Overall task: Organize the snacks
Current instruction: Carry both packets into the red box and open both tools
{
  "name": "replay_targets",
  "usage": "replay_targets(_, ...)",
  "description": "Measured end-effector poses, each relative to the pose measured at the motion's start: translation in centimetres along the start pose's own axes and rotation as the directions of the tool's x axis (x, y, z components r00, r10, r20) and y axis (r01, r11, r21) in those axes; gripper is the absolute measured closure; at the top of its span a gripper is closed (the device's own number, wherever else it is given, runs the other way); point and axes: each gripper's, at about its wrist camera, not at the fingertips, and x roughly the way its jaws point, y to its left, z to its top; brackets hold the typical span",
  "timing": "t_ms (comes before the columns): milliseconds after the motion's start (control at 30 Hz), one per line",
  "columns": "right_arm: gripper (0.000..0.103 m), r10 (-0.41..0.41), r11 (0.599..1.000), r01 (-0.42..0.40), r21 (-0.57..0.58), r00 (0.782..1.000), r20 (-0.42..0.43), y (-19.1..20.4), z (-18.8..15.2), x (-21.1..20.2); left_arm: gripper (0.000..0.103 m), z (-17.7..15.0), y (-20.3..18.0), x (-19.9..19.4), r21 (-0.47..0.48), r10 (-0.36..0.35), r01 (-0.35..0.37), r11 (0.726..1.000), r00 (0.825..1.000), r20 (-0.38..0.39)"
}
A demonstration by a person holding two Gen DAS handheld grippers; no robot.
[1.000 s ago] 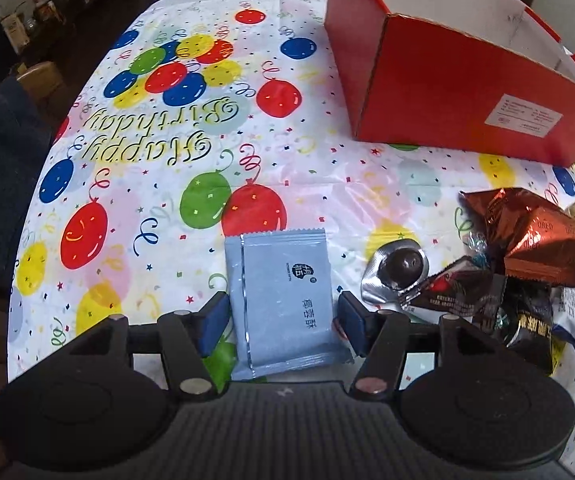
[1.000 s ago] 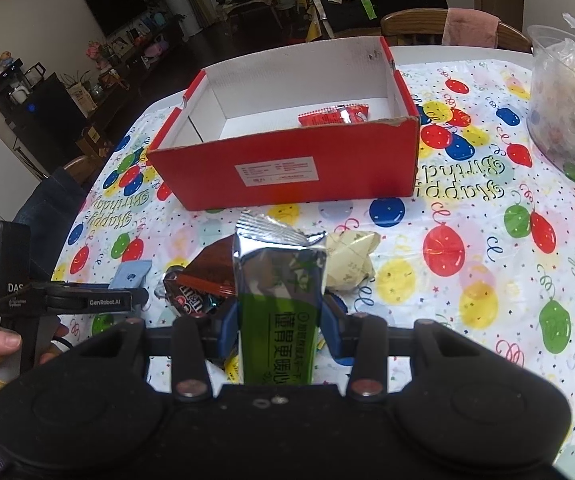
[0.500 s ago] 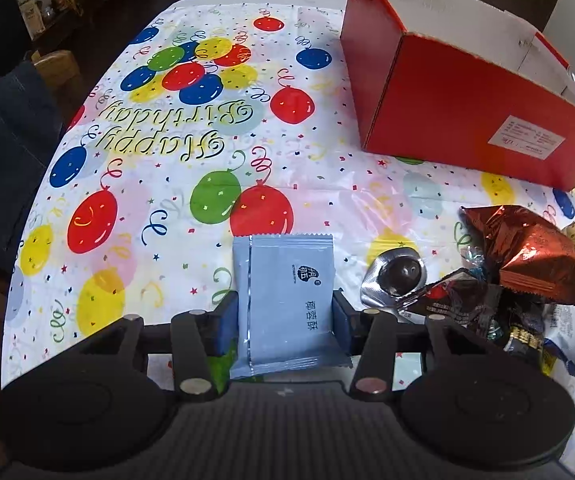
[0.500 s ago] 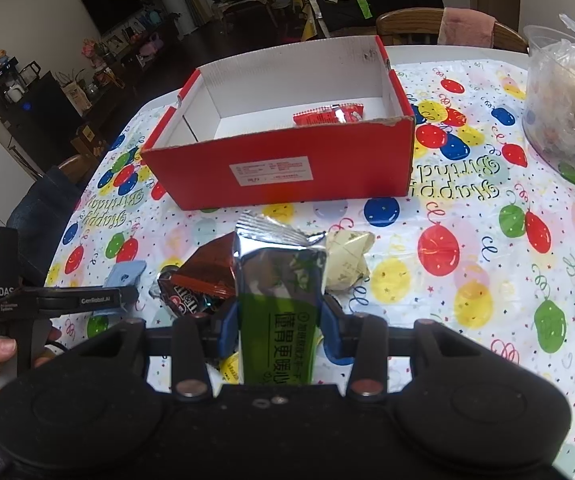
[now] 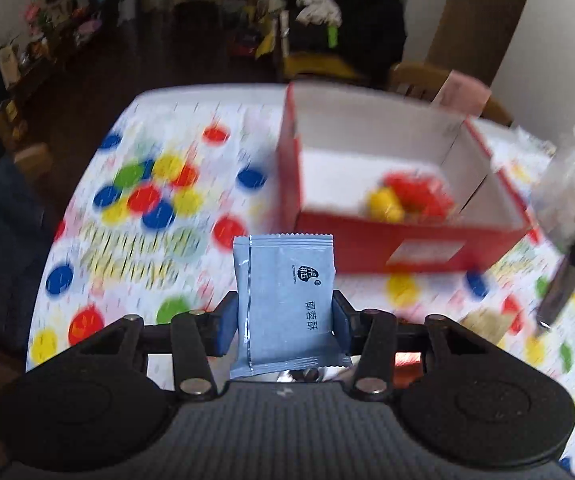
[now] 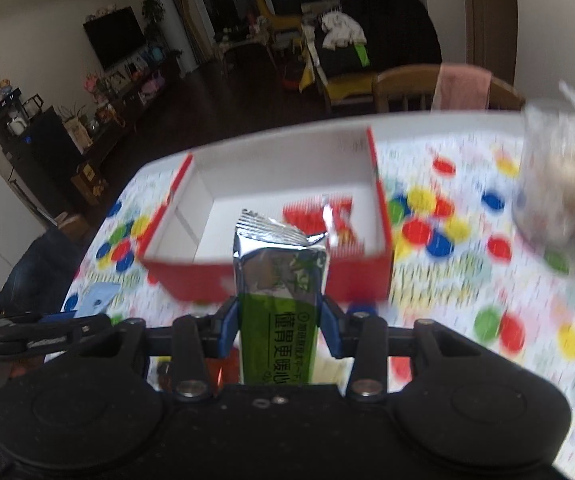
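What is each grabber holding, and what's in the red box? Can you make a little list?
left gripper: shut on blue packet
right gripper: shut on green packet
red box: open on top, white inside, on the balloon tablecloth
inside box: red wrapped snack; too blurred for detail
both packets: held above the table, short of the box

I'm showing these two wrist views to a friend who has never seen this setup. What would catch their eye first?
Probably the red box open at the middle of the balloon-print tablecloth, with a red snack packet already inside. Next, each gripper holds a snack in front of it: the left gripper is shut on a pale blue packet, the right gripper on a green-and-silver packet.
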Motion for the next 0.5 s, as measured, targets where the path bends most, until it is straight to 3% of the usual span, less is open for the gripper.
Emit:
replay_targets(267, 0.062, -0.019, 0.999, 0.020, -0.034, 0.999, 0.037, -0.8, 5.7, 2.3, 0.056, 6.0, -2.9, 0.0, 0.033, -0.012, 0.010, 0.999, 0.998, 0.066)
replay_targets(500, 0.062, -0.022, 0.999, 0.022, -0.049, 1.000, -0.002, -1.1, 9.7, 6.2, 0.056, 10.3, -4.7, 2.7, 0.055, 0.012, -0.013, 0.998, 1.000, 0.028)
